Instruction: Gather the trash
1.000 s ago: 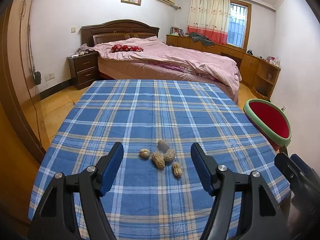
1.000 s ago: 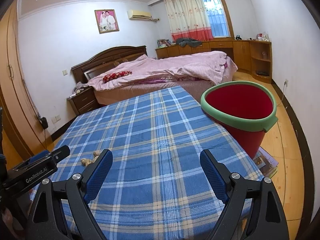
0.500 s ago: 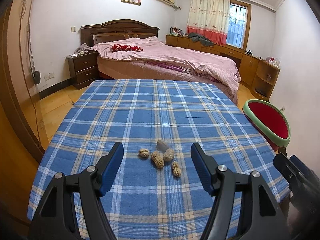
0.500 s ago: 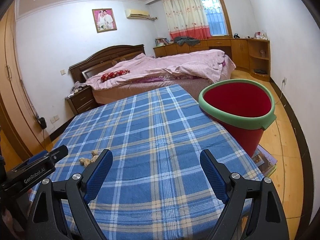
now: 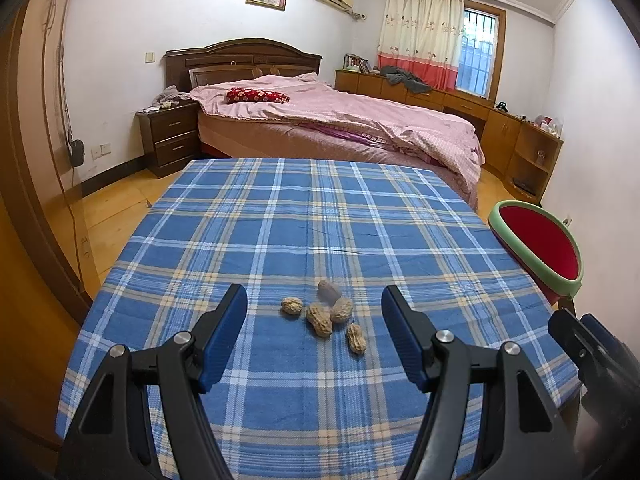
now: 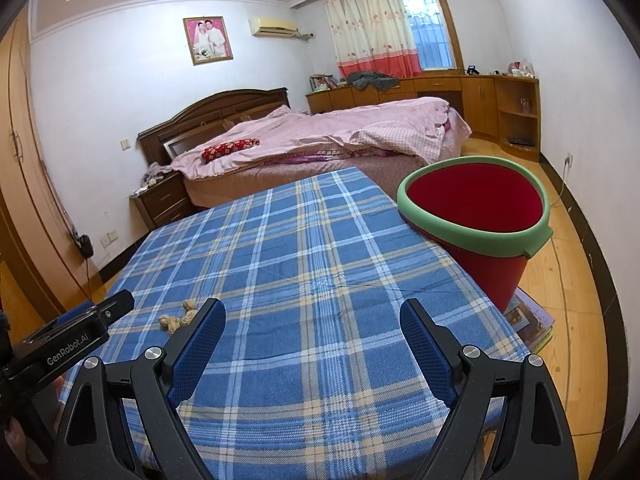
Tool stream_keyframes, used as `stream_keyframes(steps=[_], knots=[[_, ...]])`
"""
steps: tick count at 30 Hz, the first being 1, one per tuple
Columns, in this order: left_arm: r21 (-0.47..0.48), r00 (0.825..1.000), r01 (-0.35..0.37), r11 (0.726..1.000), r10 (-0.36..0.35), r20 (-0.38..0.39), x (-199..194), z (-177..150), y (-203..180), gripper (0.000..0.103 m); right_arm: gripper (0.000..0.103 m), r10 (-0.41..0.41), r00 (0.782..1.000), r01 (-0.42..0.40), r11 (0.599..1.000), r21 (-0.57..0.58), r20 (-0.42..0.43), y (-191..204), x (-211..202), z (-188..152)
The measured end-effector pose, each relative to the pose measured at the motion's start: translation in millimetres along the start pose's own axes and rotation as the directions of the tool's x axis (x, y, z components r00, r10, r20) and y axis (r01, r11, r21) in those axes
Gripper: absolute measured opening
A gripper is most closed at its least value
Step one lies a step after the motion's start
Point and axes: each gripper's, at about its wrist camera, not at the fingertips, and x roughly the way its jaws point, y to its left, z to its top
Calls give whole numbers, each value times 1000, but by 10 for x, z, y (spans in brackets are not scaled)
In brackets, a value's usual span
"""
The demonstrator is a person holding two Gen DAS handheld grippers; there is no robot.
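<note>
Several peanut shells (image 5: 325, 311) lie in a small cluster on the blue plaid tablecloth (image 5: 304, 224), near its front edge. My left gripper (image 5: 314, 300) hovers open just in front of them, nothing between its blue pads. In the right wrist view the same peanut shells (image 6: 178, 317) show at the left, partly hidden behind a blue pad. My right gripper (image 6: 312, 312) stands open over bare cloth, holding nothing. A red bin with a green rim (image 6: 480, 216) stands off the table's right side; the red bin (image 5: 540, 252) shows at the right edge in the left wrist view.
The table's edges drop to a wooden floor (image 6: 576, 304) on the left and right. A bed with pink bedding (image 5: 340, 120) stands beyond the far edge. A stack of books or magazines (image 6: 528, 320) lies under the bin. A wooden wardrobe (image 5: 24, 160) lines the left wall.
</note>
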Motion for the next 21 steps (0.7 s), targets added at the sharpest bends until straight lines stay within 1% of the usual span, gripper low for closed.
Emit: stream_keyframes(steps=[21], knots=[[0, 1000, 2, 1000, -2, -1, -7, 4, 1, 69, 90, 3, 1000, -3, 1000, 0, 2, 14, -7, 7]])
